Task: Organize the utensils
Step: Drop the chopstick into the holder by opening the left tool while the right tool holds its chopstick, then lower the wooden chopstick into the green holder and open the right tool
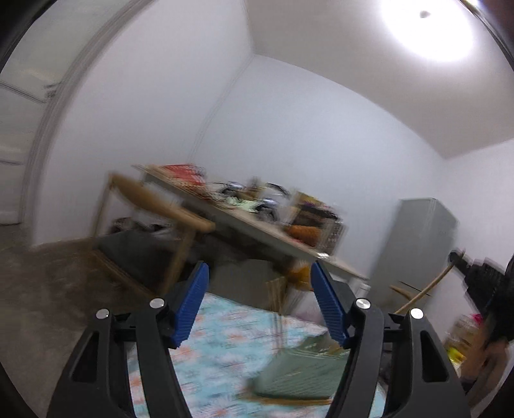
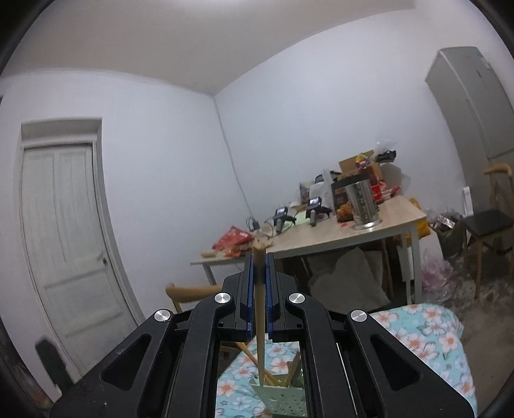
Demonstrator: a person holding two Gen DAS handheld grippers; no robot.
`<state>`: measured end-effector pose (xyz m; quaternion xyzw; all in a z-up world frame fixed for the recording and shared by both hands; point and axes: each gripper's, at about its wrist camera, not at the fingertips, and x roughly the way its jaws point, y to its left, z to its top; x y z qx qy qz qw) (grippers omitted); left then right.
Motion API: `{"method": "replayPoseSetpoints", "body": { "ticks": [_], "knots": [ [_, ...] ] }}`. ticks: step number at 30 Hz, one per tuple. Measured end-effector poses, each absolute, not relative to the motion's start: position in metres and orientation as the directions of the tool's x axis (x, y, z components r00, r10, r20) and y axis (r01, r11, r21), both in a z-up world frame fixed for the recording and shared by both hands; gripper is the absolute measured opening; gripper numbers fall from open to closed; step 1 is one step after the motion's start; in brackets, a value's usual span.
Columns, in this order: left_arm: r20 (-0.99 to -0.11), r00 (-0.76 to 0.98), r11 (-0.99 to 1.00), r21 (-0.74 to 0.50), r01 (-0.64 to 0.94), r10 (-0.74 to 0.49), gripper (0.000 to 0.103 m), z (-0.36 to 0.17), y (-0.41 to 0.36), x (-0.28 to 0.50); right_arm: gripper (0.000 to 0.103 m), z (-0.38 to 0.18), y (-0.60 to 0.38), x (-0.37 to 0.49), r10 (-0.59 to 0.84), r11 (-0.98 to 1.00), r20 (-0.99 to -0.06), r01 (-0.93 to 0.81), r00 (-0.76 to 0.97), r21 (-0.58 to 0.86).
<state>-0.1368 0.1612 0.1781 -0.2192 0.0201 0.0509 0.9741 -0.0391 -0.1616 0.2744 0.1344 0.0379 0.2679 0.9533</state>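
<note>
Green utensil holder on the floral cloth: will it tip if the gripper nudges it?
Probably light: the green holder looks like thin perforated plastic. It may tip, since the chopsticks lean out above its rim. The floral cloth under it could grip or bunch rather than let it slide. Its base is hidden, so footing is uncertain.

We see strong motion blur in the left wrist view: the desk [image 1: 257,222] and chair [image 1: 154,205] are smeared. A ceiling lamp [image 1: 427,29] glares white at one o'clock. The right wrist view is sharp, evenly and softly lit. Both views bend and darken at the edges.
</note>
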Motion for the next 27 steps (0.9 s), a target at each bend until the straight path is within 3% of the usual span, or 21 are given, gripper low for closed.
{"method": "replayPoseSetpoints", "body": {
  "ticks": [4, 10, 18, 22, 27],
  "knots": [
    [-0.165, 0.960, 0.880, -0.388, -0.274, 0.226, 0.062, 0.145, 0.190, -0.134, 0.005, 0.266, -0.133, -0.009, 0.518, 0.838, -0.072, -0.488, 0.853, 0.244],
    [-0.107, 0.940, 0.903, -0.264, -0.340, 0.323, 0.062, 0.150, 0.195, -0.142, 0.005, 0.246, -0.100, 0.016, 0.475, 0.874, -0.141, -0.446, 0.869, 0.194],
    [-0.159, 0.952, 0.901, -0.313, -0.301, 0.263, 0.062, 0.142, 0.208, -0.140, 0.005, 0.257, -0.093, 0.016, 0.493, 0.861, -0.120, -0.464, 0.862, 0.210],
    [-0.154, 0.954, 0.908, -0.299, -0.293, 0.257, 0.062, 0.143, 0.204, -0.139, 0.005, 0.273, -0.091, 0.009, 0.463, 0.879, -0.067, -0.448, 0.884, 0.164],
    [-0.152, 0.956, 0.916, -0.280, -0.287, 0.253, 0.062, 0.145, 0.200, -0.139, 0.005, 0.269, -0.089, 0.019, 0.471, 0.873, -0.074, -0.452, 0.879, 0.184]
  ]
}}
